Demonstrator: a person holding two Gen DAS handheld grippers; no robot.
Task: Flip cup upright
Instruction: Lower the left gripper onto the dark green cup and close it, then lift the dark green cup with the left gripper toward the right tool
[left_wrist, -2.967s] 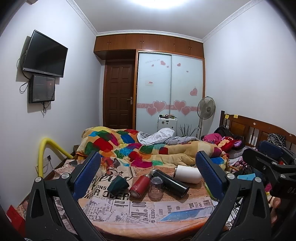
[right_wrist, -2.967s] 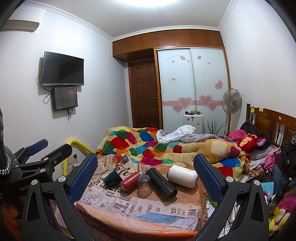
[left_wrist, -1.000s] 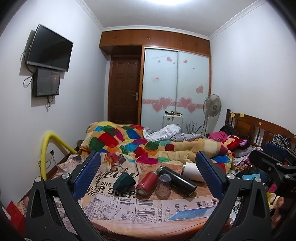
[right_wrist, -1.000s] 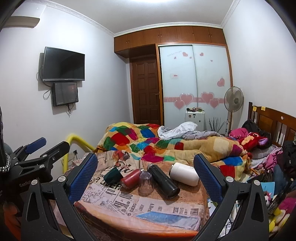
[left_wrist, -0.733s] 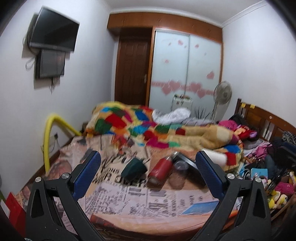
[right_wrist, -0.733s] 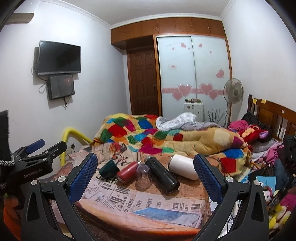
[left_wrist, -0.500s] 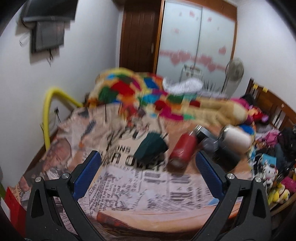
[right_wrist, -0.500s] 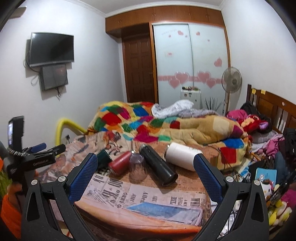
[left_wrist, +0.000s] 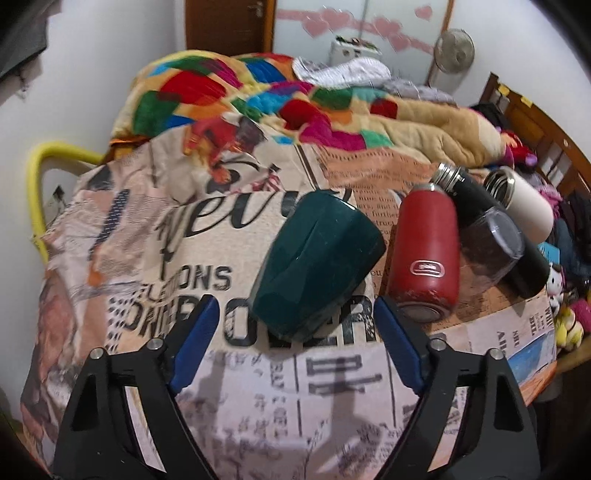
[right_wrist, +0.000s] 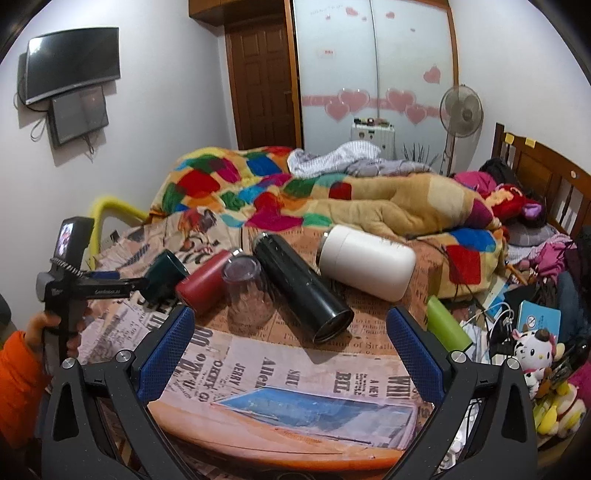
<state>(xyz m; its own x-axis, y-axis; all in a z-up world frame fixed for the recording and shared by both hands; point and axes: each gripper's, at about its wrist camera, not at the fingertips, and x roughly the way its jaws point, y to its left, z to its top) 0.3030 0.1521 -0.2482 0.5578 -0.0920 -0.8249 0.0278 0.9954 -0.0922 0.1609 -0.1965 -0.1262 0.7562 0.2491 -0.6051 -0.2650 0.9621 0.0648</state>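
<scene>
**Left gripper spread at the base of the fallen green cup**

Left wrist view: the dark green cup (left_wrist: 316, 264) lay on its side on the newsprint-covered table (left_wrist: 258, 406), base toward the camera. Just beside it on the right lay a red flask (left_wrist: 424, 258), then a clear glass (left_wrist: 493, 240), a black flask (left_wrist: 517, 240) and a white flask (left_wrist: 526, 210). The left gripper (left_wrist: 291, 319) had its jaws spread wide, the blue pads either side of the cup's base and apart from it, holding nothing.

Right wrist view: the cup (right_wrist: 164, 275) lay at the left end of the row, with the left gripper (right_wrist: 110, 284) reaching level toward it from the left, a hand (right_wrist: 55, 328) on its handle. The right gripper (right_wrist: 288, 326) hung wide open and empty over the table's near edge, well short of the black flask (right_wrist: 301, 286).
</scene>
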